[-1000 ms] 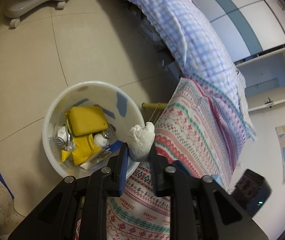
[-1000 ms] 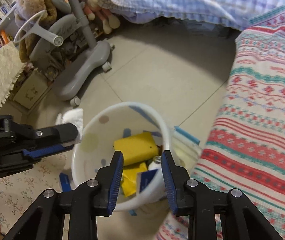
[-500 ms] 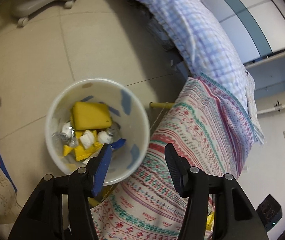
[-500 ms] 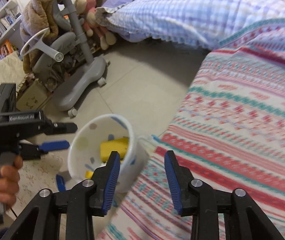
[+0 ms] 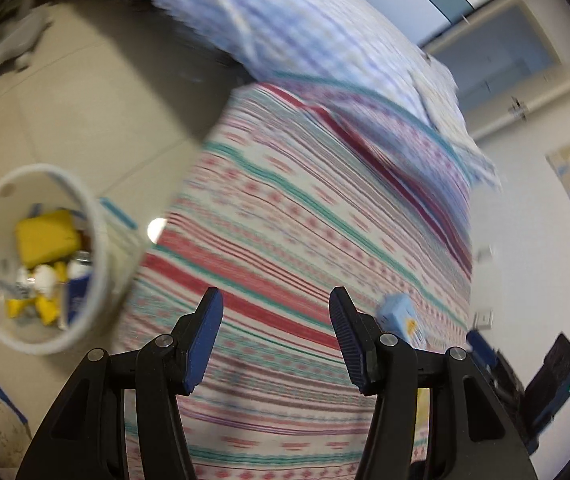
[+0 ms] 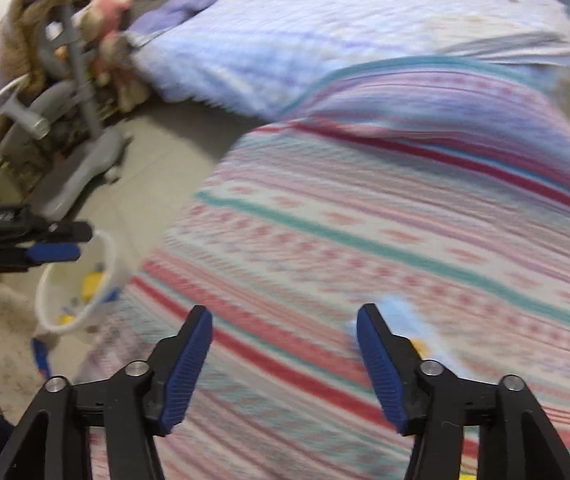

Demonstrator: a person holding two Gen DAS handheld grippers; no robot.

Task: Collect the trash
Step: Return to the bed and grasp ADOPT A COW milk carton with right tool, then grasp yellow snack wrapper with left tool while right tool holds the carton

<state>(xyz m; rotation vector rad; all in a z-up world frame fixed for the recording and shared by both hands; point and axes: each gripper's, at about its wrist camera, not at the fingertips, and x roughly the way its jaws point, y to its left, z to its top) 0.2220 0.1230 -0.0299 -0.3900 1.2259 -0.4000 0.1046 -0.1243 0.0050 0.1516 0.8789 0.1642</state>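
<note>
Both views are evenly lit by soft indoor light, bright enough to read colours. Motion blur smears most of each frame: the striped blanket streaks along its bands, and the checked quilt at the top is soft. The black finger mounts along the bottom edge stay sharp. A dark shadow lies on the floor beside the bed in the upper left. A small white glare spot sits left of centre in the left view. Fisheye bending curves the edges, and the corners vignette to black.
</note>
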